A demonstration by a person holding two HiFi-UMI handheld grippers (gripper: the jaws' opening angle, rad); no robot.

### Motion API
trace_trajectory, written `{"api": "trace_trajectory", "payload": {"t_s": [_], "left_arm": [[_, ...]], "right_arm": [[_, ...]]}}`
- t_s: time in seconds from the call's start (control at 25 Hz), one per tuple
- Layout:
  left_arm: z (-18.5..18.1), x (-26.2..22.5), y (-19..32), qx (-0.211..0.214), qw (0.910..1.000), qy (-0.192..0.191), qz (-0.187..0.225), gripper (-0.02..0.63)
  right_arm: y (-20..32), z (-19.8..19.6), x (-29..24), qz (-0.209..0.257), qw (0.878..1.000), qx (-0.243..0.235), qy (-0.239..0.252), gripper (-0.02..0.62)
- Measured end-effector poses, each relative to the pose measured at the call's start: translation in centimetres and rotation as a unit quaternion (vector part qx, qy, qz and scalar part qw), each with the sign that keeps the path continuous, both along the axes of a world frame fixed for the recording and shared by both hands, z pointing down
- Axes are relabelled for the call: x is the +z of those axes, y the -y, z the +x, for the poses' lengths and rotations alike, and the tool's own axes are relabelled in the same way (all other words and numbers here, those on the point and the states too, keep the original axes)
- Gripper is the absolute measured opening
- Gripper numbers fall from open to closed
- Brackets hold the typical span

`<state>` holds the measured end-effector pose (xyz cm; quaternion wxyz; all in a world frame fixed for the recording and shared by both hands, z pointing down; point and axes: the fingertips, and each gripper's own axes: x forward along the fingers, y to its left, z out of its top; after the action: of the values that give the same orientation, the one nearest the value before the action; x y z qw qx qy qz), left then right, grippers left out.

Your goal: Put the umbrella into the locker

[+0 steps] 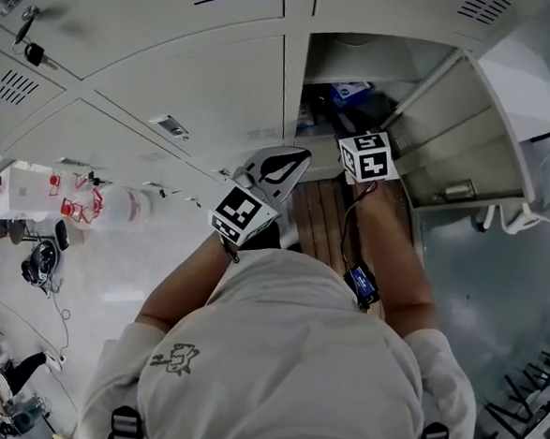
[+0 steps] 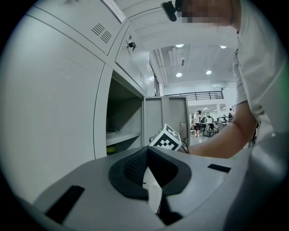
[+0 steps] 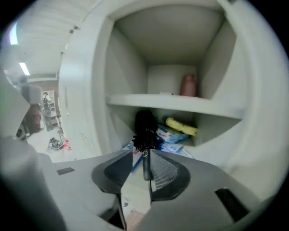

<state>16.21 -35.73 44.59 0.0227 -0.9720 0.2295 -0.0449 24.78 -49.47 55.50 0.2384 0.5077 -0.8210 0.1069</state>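
Observation:
The black folded umbrella (image 3: 145, 128) stands upright in the lower compartment of the open locker (image 3: 180, 103), under its shelf. Its thin handle runs back between the jaws of my right gripper (image 3: 142, 153). It lies against the right pad (image 3: 165, 173), with a gap to the left pad, so the jaws are open. In the head view the right gripper's marker cube (image 1: 367, 156) hangs at the locker's mouth (image 1: 359, 88). My left gripper (image 1: 277, 167) sits just left of it, before a closed door. Its jaws (image 2: 148, 151) meet at the tips with nothing in them.
The locker door (image 1: 467, 152) stands swung out to the right. A brownish bottle (image 3: 188, 85) is on the upper shelf; a yellow item (image 3: 181, 126) and blue-white packets (image 3: 169, 135) lie beside the umbrella. Keys (image 1: 29, 42) hang from a closed locker at far left.

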Motion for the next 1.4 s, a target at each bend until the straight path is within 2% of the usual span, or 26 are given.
{"api": "trace_trajectory", "payload": {"t_s": [0.08, 0.2, 0.56, 0.72, 0.88, 1.08, 1.4], "left_arm": [[0.4, -0.6, -0.5, -0.002, 0.9999, -0.009, 0.005, 0.011], [1.0, -1.3, -1.4, -0.004, 0.9997, -0.022, 0.005, 0.011], [3.4, -1.8, -3.8, 0.013, 0.9985, -0.051, -0.016, 0.011], [4.3, -1.6, -4.9, 0.02, 0.9976, -0.058, -0.032, 0.011], [4.2, -1.8, -5.7, 0.018, 0.998, -0.054, -0.028, 0.011], [2.3, -2.0, -5.4, 0.004, 0.9991, -0.038, -0.019, 0.011], [0.1, -2.3, -6.8, 0.016, 0.9994, -0.03, -0.011, 0.011]], "right_arm": [[-2.3, 0.2, -1.4, 0.012, 1.0, 0.004, 0.007, 0.112], [-6.0, 0.0, -2.9, 0.025, 1.0, 0.0, 0.012, 0.078], [-14.6, -0.5, -7.1, 0.073, 0.995, -0.001, 0.064, 0.046], [-16.1, -0.6, -7.1, 0.082, 0.994, -0.006, 0.077, 0.043], [-16.8, -0.9, -7.7, 0.087, 0.993, -0.012, 0.083, 0.043], [-17.3, -1.9, -9.0, 0.098, 0.989, -0.012, 0.109, 0.043], [-18.6, -4.3, -9.7, 0.106, 0.989, -0.01, 0.103, 0.043]]}}
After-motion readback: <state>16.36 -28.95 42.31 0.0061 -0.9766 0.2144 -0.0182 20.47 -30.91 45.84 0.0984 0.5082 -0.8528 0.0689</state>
